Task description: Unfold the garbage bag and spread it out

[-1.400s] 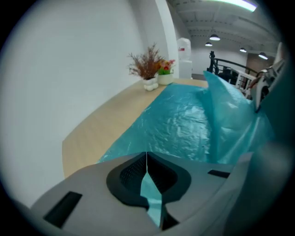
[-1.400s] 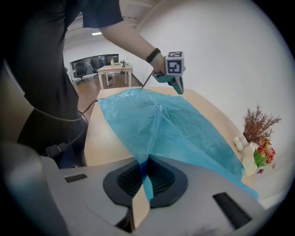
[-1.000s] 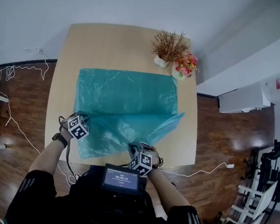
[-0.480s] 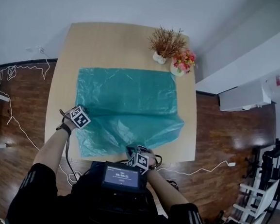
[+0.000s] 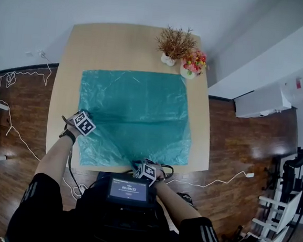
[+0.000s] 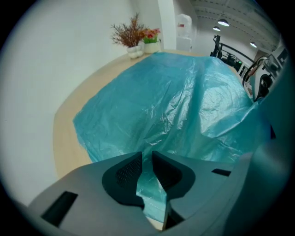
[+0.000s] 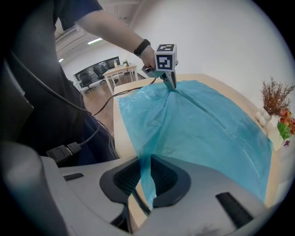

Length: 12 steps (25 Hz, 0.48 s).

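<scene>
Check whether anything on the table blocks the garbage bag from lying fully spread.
Nothing visible does. The garbage bag lies across the table; two potted plants stand just beyond its far right corner, close to it, not on it.

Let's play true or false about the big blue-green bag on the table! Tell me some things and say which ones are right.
1. The teal plastic garbage bag lies on the light wooden table. True.
2. The bag is folded into a small bundle. False: it is spread almost flat over much of the table.
3. A dried brown plant and a pot of pink flowers stand at the table's far right corner. True.
4. The left gripper is empty. False: its jaws pinch the bag's film at the left edge.
</scene>
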Each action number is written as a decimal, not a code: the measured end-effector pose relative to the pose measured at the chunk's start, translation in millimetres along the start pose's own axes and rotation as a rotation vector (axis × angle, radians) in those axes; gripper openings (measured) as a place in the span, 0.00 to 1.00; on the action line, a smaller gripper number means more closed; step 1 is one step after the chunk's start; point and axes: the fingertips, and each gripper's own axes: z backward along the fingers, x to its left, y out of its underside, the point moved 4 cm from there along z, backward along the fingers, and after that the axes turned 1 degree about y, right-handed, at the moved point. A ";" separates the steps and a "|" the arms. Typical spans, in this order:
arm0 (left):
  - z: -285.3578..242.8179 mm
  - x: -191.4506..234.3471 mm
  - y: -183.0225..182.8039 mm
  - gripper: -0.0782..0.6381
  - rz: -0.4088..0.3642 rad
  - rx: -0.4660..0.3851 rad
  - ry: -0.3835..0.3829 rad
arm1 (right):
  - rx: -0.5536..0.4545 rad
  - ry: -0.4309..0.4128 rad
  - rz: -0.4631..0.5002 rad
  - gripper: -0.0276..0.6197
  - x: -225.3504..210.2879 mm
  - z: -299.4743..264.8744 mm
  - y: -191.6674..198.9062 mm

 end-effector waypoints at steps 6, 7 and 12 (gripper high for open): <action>3.5 2.2 0.7 0.22 -0.027 -0.011 -0.050 | -0.028 -0.037 -0.012 0.28 5.3 0.1 0.5; 8.5 2.0 -0.1 0.22 -0.028 -0.025 -0.058 | -0.047 -0.032 -0.027 0.30 2.8 3.2 -1.0; 54.2 -20.8 -9.4 0.22 -0.026 -0.101 -0.067 | -0.212 -0.004 -0.175 0.37 -23.2 44.3 -15.8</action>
